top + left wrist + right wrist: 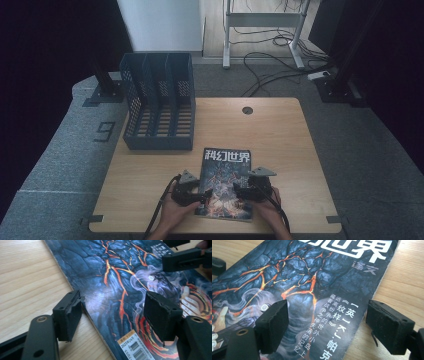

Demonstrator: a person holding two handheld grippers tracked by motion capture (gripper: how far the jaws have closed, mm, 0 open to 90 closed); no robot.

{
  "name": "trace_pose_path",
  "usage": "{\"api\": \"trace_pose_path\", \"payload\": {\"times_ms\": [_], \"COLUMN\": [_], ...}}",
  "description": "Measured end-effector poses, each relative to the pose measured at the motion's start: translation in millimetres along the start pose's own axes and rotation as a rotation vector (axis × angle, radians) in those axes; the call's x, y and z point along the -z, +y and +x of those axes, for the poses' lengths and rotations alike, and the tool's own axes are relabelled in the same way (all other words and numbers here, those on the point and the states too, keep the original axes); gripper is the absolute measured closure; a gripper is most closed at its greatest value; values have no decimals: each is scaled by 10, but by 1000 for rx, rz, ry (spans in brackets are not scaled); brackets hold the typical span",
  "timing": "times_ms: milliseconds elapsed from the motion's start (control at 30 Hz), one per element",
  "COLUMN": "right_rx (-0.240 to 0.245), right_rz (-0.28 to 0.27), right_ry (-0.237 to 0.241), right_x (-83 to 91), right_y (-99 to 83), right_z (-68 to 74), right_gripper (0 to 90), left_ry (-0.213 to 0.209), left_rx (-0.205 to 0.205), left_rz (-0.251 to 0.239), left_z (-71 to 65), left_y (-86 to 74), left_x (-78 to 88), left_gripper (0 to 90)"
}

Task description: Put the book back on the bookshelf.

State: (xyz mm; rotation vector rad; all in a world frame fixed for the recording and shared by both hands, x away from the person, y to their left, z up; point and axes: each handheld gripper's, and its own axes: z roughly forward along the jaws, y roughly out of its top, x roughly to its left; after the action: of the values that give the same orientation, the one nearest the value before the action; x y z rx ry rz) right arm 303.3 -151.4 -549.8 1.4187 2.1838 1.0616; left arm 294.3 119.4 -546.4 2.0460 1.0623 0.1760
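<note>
Magazine (226, 183) lies flat, cover up, at the middle of the surface's (280, 145) near edge, its bottom edge close to that edge and its title toward the far side.

Left gripper (199, 196) sits at the magazine's left edge, low on the cover. In the left gripper view the magazine (120, 290) has its edge running between the two jaws: one jaw is over bare wood, just beside the edge, the other is over the cover near the barcode. Jaws wide, nothing pinched.

Right gripper (239, 189) is at the magazine's right side, about level with the left one. In the right gripper view the magazine (312, 285) has its right edge between the jaws: one jaw over the cover art, the other over bare wood just off the edge. Jaws wide apart, no pad pressing on paper; can't tell if either pad touches the cover.

The two grippers face each other across the lower half of the cover, near but apart.

File rack (159, 102), dark, three slots, stands at the far left corner of the surface, well apart from the magazine. Cable hole (247, 110) near the far edge, middle.
</note>
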Motion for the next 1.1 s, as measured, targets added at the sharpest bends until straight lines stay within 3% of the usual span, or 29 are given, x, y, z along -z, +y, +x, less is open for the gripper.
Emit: {"api": "trace_pose_path", "payload": {"times_ms": [233,433,533,667,733,1000,1100], "right_rx": [-8,-57,-79,-119,-117,-132,-139], "right_rz": [-12,-32,-33,4,3,3,-22], "right_ry": [4,48,63,44,29,63,78], "right_x": [10,70,94,40,27,33,73], "right_y": [11,45,61,41,32,37,49], "right_z": [24,-7,-31,-72,-82,-82,-98], "right_gripper": [182,192,211,211,216,227,260], "left_ry": [31,61,61,58,57,58,60], "left_rx": [-6,-25,-25,-25,-26,-27,-27], "left_rz": [-8,-9,-9,-10,-9,-9,-9], "left_z": [-36,-77,-77,-74,-73,-74,-76], "left_y": [-23,-29,-29,-31,-33,-33,-33], "left_x": [2,-12,-12,-9,-8,-8,-8], "left_gripper": [320,321,321,321,321,323,326]}}
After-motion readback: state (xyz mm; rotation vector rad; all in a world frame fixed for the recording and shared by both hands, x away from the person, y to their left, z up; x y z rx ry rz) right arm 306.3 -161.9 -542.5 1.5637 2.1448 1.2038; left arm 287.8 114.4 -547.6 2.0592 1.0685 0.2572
